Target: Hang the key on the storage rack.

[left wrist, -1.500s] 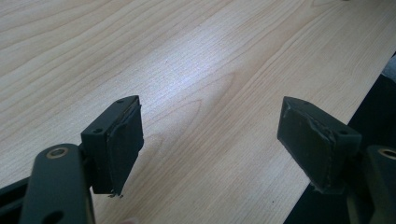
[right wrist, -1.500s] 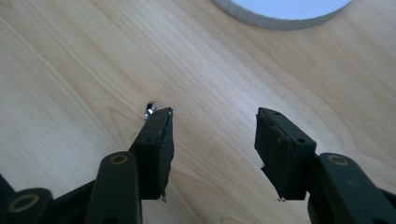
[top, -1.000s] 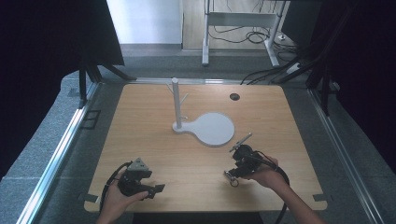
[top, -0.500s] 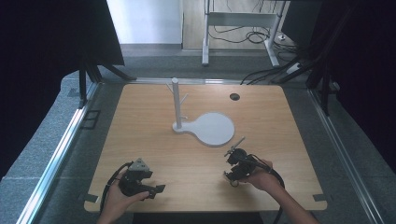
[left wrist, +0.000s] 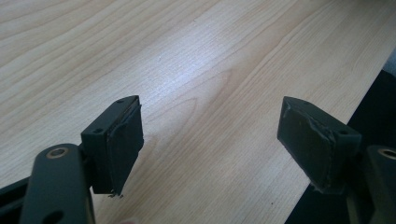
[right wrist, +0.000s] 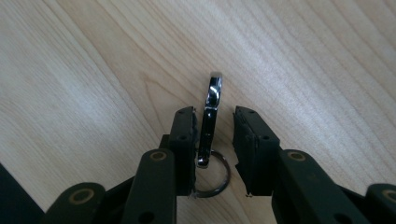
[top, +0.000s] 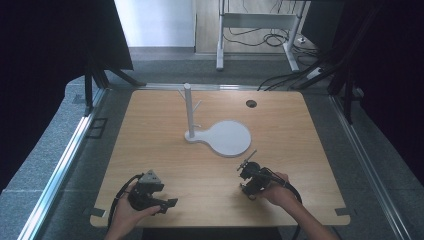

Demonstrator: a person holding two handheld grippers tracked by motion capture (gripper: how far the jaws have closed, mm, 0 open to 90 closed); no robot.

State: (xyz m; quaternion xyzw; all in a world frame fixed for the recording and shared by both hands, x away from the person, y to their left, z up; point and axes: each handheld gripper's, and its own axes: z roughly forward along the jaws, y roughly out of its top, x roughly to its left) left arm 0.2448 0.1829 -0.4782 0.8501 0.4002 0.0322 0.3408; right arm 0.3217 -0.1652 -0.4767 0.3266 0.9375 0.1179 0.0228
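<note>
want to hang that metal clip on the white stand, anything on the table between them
Nothing visible does. The metal clip sits between the right tool's jaws, and bare wooden table runs from there to the white stand, apart from the stand's own round base.

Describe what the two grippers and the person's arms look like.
Both grippers are black. The left gripper carries a grey three-cornered plate on top and a black cable looping back past the hand. Its jaws are flat, rectangular black pads with worn, fraying edges on arms with round bolt holes. The right gripper has like jaws and a black cable curving round the wrist. The forearms are bare, with no sleeves.
</note>
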